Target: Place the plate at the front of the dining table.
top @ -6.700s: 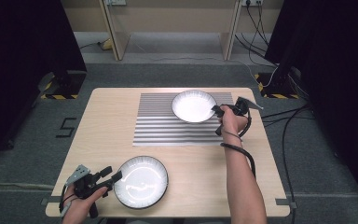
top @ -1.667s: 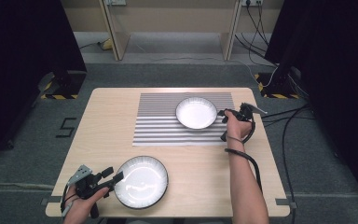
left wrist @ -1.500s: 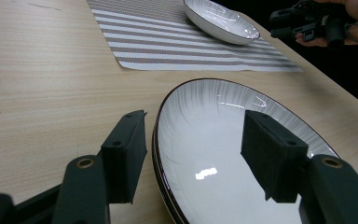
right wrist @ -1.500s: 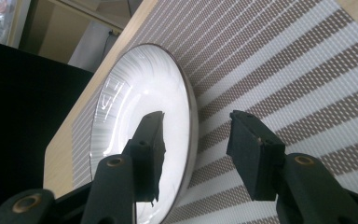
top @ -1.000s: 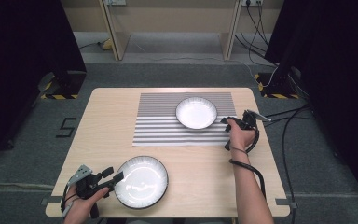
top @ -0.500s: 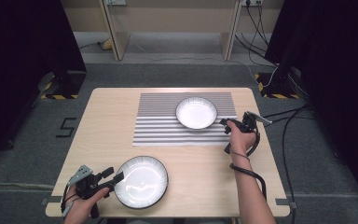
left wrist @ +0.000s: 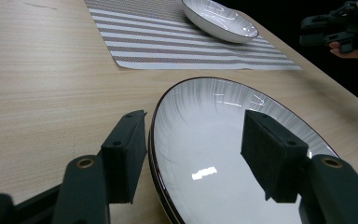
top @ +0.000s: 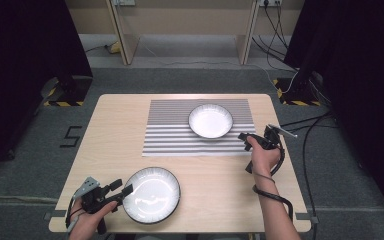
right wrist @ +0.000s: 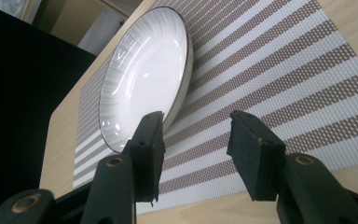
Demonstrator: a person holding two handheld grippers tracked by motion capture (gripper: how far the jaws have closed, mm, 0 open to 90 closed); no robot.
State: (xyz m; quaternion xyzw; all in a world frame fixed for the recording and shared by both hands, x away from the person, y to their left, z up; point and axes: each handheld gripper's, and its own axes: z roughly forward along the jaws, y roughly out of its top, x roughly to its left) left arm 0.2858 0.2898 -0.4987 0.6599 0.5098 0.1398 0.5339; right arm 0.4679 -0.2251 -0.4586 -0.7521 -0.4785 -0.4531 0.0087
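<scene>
A large white plate with a dark rim (top: 152,194) lies near the table's front edge. My left gripper (top: 122,190) is open at its left rim. In the left gripper view the plate (left wrist: 223,135) has its rim running between the jaws of the left gripper (left wrist: 193,128): one jaw is outside the rim, the other over the plate's inside. A smaller white plate (top: 210,120) rests on the striped placemat (top: 170,135). My right gripper (top: 245,138) is open and holds nothing, just off the mat's right front corner. The right gripper view shows the right gripper (right wrist: 193,128) facing the small plate (right wrist: 144,74) across the mat (right wrist: 284,70).
The wooden table (top: 120,130) has bare wood to the left of the mat and between the two plates. The right gripper (left wrist: 335,32) with the hand holding it appears far off in the left gripper view. Cables (top: 310,130) trail on the floor to the right.
The right gripper has let go of the small plate, which shifted slightly on the mat, and has drawn back toward the person and off the mat. The left gripper and large plate have stayed put.
</scene>
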